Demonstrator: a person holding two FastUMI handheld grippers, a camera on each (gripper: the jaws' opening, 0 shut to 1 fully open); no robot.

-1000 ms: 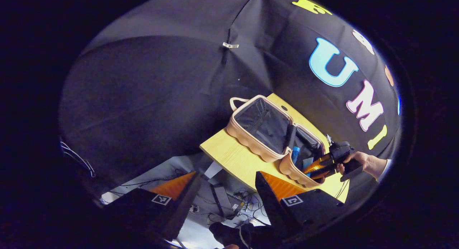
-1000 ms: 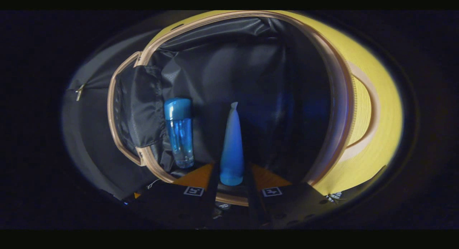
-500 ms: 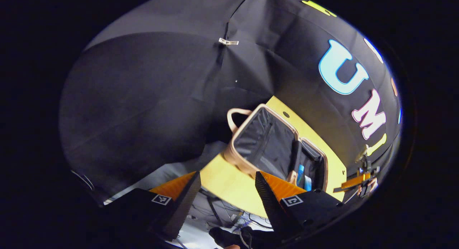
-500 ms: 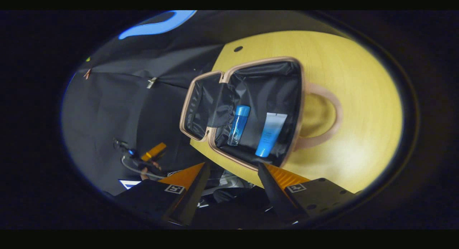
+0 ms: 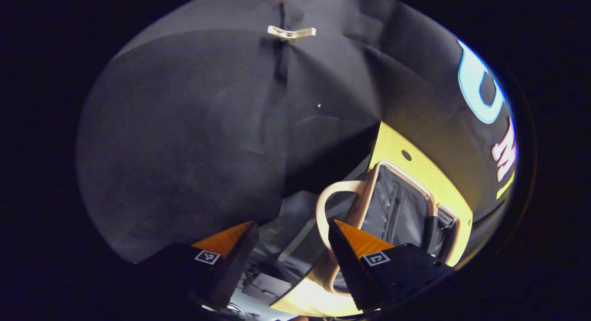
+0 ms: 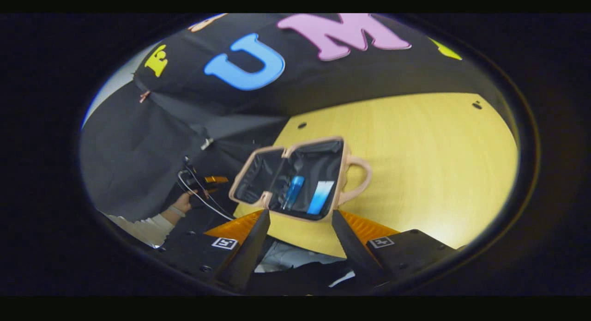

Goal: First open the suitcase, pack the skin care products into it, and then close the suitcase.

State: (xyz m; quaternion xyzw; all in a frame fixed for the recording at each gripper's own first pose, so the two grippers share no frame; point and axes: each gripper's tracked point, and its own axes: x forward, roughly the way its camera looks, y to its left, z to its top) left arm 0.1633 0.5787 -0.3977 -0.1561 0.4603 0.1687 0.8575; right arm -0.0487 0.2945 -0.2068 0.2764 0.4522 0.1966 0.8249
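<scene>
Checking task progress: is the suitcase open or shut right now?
Open: the suitcase lies with both halves spread on the table, its dark lining, bottle and tube exposed.

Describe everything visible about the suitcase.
The suitcase is a small pinkish-beige case with a dark fabric lining and a looped handle on one side. It lies fully open on the yellow table, both halves flat. One half holds a blue bottle and a light blue tube lying side by side; the other half looks empty, with a zipped lining panel. Neither gripper touches it.
</scene>
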